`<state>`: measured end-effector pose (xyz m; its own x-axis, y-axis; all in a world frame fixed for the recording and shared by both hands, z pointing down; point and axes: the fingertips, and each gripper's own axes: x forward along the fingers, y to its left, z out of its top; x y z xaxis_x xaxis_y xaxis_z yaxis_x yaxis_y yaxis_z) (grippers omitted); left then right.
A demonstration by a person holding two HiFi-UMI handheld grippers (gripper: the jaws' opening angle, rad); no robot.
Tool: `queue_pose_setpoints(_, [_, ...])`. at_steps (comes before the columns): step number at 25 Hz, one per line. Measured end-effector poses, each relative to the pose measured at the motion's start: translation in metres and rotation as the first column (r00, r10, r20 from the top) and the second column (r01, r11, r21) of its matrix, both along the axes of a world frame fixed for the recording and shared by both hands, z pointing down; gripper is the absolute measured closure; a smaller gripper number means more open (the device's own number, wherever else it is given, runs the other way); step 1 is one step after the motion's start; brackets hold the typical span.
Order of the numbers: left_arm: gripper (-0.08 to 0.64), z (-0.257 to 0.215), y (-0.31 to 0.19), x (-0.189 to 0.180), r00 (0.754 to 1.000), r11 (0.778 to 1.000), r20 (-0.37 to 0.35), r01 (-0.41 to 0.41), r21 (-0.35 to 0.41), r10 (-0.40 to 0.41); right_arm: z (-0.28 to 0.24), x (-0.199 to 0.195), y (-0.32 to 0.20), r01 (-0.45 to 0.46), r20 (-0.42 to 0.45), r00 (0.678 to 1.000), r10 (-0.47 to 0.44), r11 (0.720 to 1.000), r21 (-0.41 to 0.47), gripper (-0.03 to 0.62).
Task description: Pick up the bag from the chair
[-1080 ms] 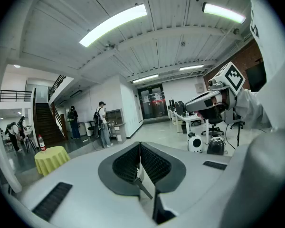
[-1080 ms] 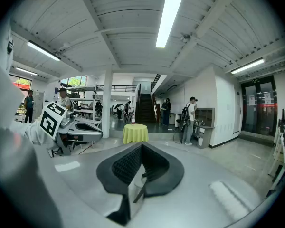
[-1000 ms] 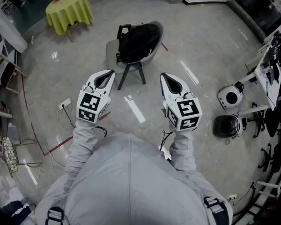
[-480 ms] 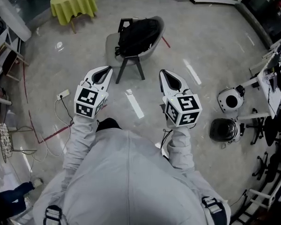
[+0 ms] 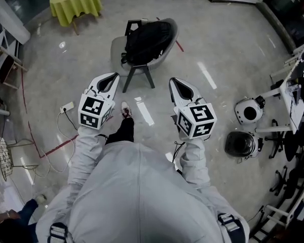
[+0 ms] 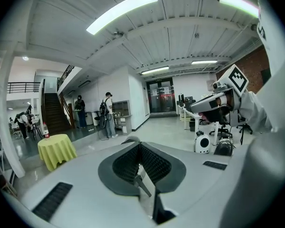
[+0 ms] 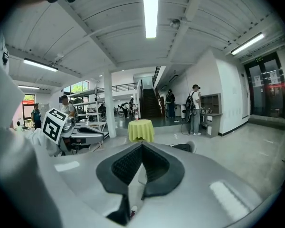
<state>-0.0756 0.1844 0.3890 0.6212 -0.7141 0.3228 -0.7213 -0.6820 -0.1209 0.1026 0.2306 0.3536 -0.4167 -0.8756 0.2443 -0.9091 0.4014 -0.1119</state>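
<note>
A black backpack [image 5: 148,40] sits upright in the seat of a grey shell chair [image 5: 116,49] at the top middle of the head view. My left gripper [image 5: 114,77] is held out in front of my body, short of the chair and to its left, jaws shut on nothing. My right gripper [image 5: 173,81] is level with it, to the chair's right, also shut and empty. In the right gripper view a dark edge of the backpack [image 7: 181,147] peeks over the shut jaws. The left gripper view looks past the chair into the hall.
A round table with a yellow-green cloth [image 5: 76,1] stands at the far left. A white round device [image 5: 249,110] and a black one [image 5: 240,144] lie on the floor at the right beside a desk [image 5: 296,82]. A power strip [image 5: 67,107] with cable lies at the left.
I have walked closer to the chair; my leg and shoe now show below the grippers. Both grippers stay shut and level.
</note>
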Motion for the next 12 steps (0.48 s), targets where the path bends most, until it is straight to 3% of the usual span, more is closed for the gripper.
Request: queue_pose_setpoints(12, [0.552, 0.018, -0.187, 0.006, 1.0, 0.999, -0.004, -0.024, -0.043, 0.024, 0.009, 0.011, -0.176, -0.054, -0.053, 0.997, 0.051, 0.997, -0.051, 0.581])
